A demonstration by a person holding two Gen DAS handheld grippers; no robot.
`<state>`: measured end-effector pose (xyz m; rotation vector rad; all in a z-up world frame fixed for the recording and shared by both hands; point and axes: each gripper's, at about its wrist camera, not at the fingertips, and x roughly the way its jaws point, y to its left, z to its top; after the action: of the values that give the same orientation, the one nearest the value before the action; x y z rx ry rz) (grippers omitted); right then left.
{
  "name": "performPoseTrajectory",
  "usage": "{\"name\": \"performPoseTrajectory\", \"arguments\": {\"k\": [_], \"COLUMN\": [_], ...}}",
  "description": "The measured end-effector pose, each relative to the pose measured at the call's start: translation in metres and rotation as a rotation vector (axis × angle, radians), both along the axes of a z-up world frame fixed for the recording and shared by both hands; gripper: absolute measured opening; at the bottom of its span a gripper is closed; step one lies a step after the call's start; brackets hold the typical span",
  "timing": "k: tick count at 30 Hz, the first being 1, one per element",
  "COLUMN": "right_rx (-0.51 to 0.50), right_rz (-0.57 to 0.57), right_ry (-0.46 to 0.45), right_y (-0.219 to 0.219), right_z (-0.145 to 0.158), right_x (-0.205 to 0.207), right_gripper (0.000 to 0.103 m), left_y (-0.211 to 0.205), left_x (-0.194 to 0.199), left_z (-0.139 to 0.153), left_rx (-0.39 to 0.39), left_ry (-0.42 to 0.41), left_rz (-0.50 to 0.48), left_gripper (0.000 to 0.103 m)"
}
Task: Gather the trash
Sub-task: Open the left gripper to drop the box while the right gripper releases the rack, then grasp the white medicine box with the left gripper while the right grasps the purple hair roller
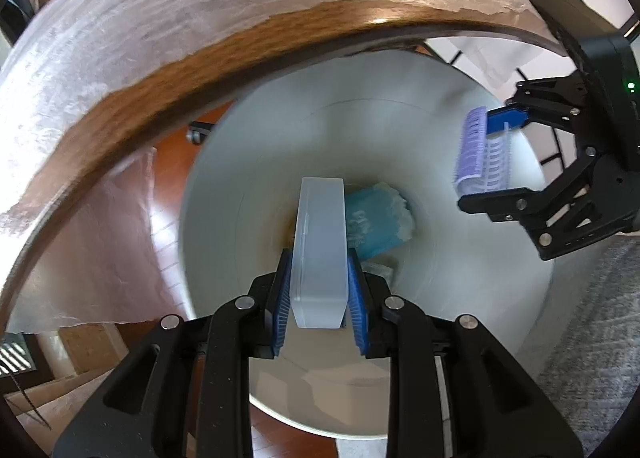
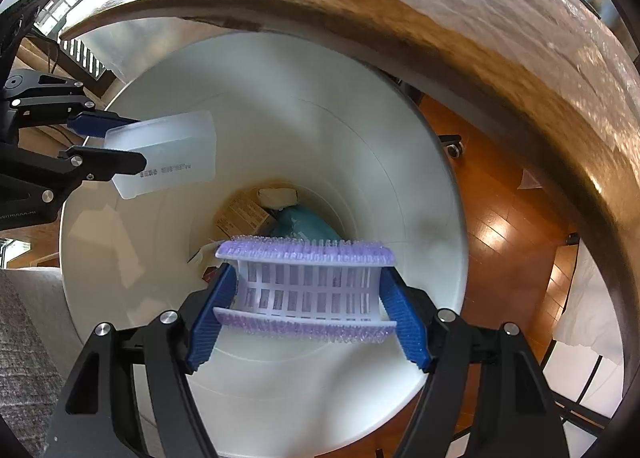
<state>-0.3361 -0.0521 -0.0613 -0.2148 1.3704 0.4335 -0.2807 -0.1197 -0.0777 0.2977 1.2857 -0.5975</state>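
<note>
1. The left gripper (image 1: 319, 298) was closed on a frosted plastic box (image 1: 319, 254), its blue pads pressed against the box's two narrow sides, and it held the box over the mouth of the white bin (image 1: 460, 218).
2. The right gripper (image 2: 310, 298) was spread fairly wide and clamped on a purple hair roller (image 2: 306, 286), one blue finger (image 2: 210, 318) against each end of its white lattice core, also over the bin's mouth.
3. Seen from the right wrist, the box (image 2: 164, 152) hung above the bin's left rim, printed characters showing on its face; from the left wrist, the roller (image 1: 482, 152) hung above the bin's right rim.
4. At the bottom of the bin (image 2: 380, 138) lay a teal packet (image 1: 376, 214), a brown cardboard piece (image 2: 244, 214) and a pale wad (image 2: 278, 196), touching one another.
5. Behind the bin's far rim curved the edge of a wooden table (image 1: 200, 62) draped in clear plastic sheeting (image 1: 160, 10).
6. Around the bin's base showed a reddish wooden floor (image 2: 492, 210); a grey rug (image 1: 592, 330) lay just beside the bin.
</note>
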Motion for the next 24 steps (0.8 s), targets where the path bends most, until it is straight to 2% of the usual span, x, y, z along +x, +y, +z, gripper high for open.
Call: {"name": "performPoseTrajectory", "arguments": {"k": [1, 3, 6, 9, 11, 12, 13, 14, 16, 20, 24], "right_rx": [-0.008, -0.005, 0.022, 0.081, 0.087, 0.076, 0.062, 0.044, 0.019, -0.008, -0.004], "right_rz": [-0.003, -0.011, -0.024, -0.013, -0.020, -0.047, -0.076, -0.112, -0.201, -0.331, -0.430], "right_ry": [-0.009, -0.032, -0.050, -0.127, -0.218, -0.294, -0.347, -0.397, -0.483, -0.530, -0.522], "right_y": [-0.001, -0.002, -0.006, -0.010, -0.012, -0.014, -0.016, -0.018, -0.024, -0.037, -0.036], "right_z": [0.001, 0.009, 0.036, 0.086, 0.116, 0.133, 0.142, 0.149, 0.156, 0.141, 0.134], "right_x": [0.001, -0.001, -0.003, -0.010, -0.010, -0.006, 0.000, 0.008, 0.034, 0.089, 0.139], "right_gripper": [0.083, 0.090, 0.090, 0.091, 0.099, 0.099, 0.099, 0.099, 0.099, 0.099, 0.099], "left_y": [0.000, 0.001, 0.005, 0.012, 0.018, 0.021, 0.024, 0.027, 0.030, 0.017, -0.009], "left_x": [-0.001, -0.003, -0.009, -0.014, -0.013, -0.011, -0.007, 0.002, 0.028, 0.096, 0.157], "left_z": [-0.003, 0.003, 0.019, 0.061, 0.107, 0.126, 0.144, 0.164, 0.177, 0.171, 0.148], "left_rx": [0.006, 0.019, -0.017, -0.086, -0.192, -0.225, -0.247, -0.273, -0.274, -0.196, -0.185], "left_ry": [-0.003, -0.030, -0.034, -0.080, -0.155, -0.211, -0.281, -0.381, -0.458, -0.479, -0.467], "left_rz": [0.007, 0.031, 0.039, 0.037, 0.039, 0.055, 0.081, 0.130, 0.210, 0.326, 0.358], "left_gripper": [0.047, 0.064, 0.064, 0.065, 0.081, 0.095, 0.102, 0.102, 0.102, 0.102, 0.102]}}
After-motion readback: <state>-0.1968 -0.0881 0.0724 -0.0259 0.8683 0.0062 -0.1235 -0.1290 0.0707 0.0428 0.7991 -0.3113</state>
